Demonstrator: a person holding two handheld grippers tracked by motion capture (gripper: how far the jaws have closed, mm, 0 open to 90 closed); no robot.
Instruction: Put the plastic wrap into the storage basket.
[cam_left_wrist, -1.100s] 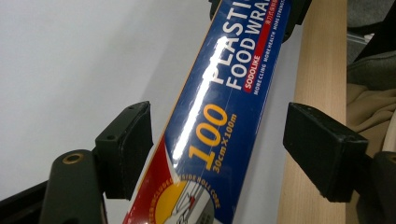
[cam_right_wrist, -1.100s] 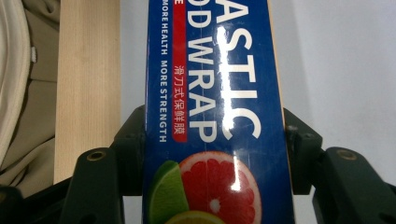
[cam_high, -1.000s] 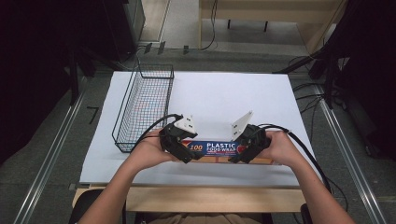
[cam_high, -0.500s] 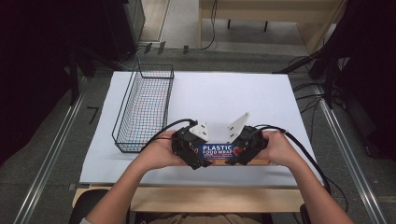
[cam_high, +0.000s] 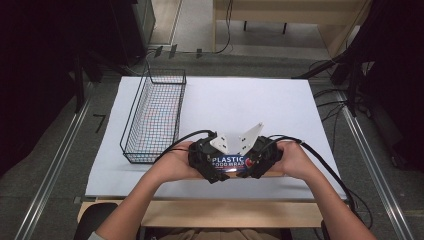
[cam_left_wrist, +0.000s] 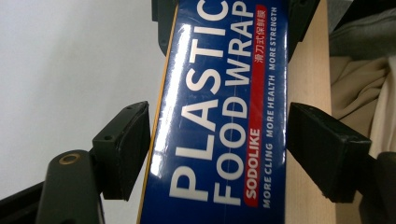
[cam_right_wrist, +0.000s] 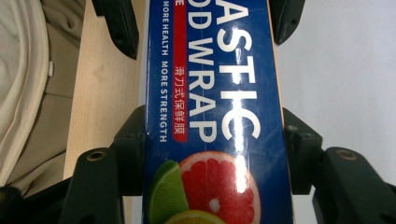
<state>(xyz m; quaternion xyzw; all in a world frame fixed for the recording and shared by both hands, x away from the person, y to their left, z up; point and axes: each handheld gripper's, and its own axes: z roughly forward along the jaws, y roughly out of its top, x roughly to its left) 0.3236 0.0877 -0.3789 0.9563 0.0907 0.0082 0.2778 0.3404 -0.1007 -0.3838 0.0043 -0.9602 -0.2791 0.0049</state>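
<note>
Straddling plastic wrap box (cam_high: 231, 163), left gripper (cam_left_wrist: 217, 149) fingers part-open, small gaps; right gripper (cam_right_wrist: 212, 149) fingers clamped on box.

Tabletop (cam_high: 150, 212): light wood, near edge exposed as a bare strip along the person's side. A white sheet (cam_high: 260, 105) covers most of it and stops just short of that near edge. A black wire basket (cam_high: 155, 117), long and narrow, stands on the left part of the sheet with its long side running away from the person. A blue box of plastic food wrap (cam_high: 228, 162) sits at the near edge, over the border between sheet and bare wood; whether it touches the surface cannot be told.
</note>
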